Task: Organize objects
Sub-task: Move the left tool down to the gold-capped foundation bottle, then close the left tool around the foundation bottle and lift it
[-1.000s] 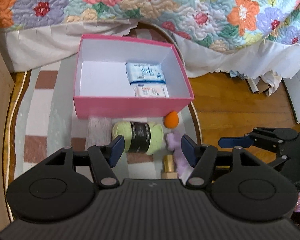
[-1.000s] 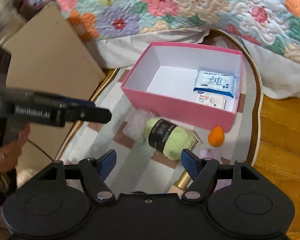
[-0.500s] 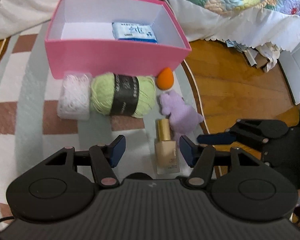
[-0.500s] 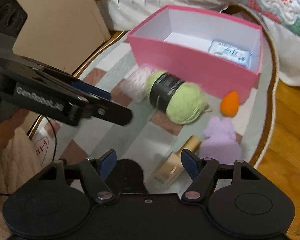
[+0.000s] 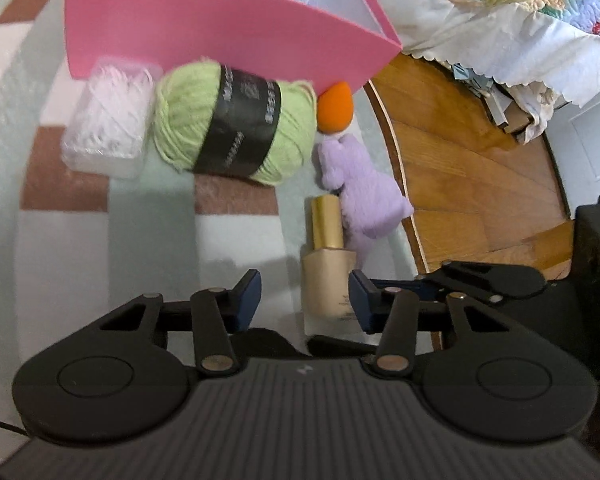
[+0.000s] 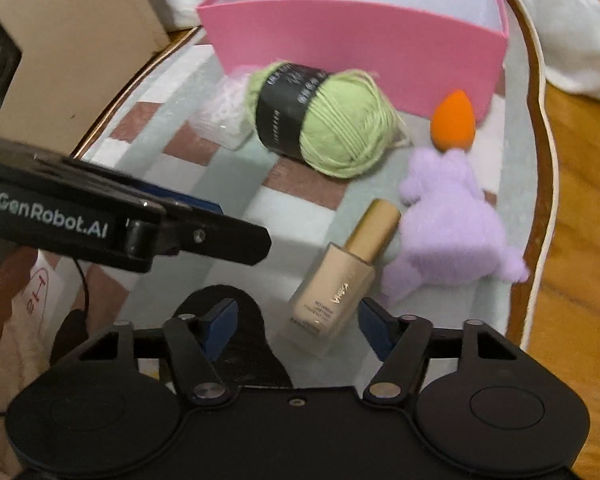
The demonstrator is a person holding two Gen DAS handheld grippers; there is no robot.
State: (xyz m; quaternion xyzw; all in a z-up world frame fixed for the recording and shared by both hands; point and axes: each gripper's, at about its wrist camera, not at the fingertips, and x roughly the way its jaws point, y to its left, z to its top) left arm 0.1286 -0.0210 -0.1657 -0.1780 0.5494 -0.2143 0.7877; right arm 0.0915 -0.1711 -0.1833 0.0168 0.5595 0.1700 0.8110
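A pink box (image 5: 220, 36) stands at the back of a checked rug; it also shows in the right wrist view (image 6: 360, 36). In front of it lie a clear box of white bits (image 5: 108, 120), a green yarn ball (image 5: 236, 124), an orange sponge (image 5: 335, 109), a purple plush (image 5: 360, 192) and a beige foundation bottle (image 5: 328, 264). My left gripper (image 5: 304, 300) is open, low over the rug, its right finger beside the bottle's base. My right gripper (image 6: 296, 324) is open, with the bottle (image 6: 340, 284) lying between its fingers.
A flowered quilt with a white skirt (image 5: 500, 32) hangs at the back right. Wooden floor (image 5: 480, 184) lies right of the rug's edge. A cardboard box (image 6: 60, 48) stands at the left. The left gripper's finger (image 6: 204, 236) crosses the right wrist view.
Both grippers have dropped and moved forward toward the objects in front of the box. The box's inside has passed out of sight. The bottle now lies between the right gripper's fingers.
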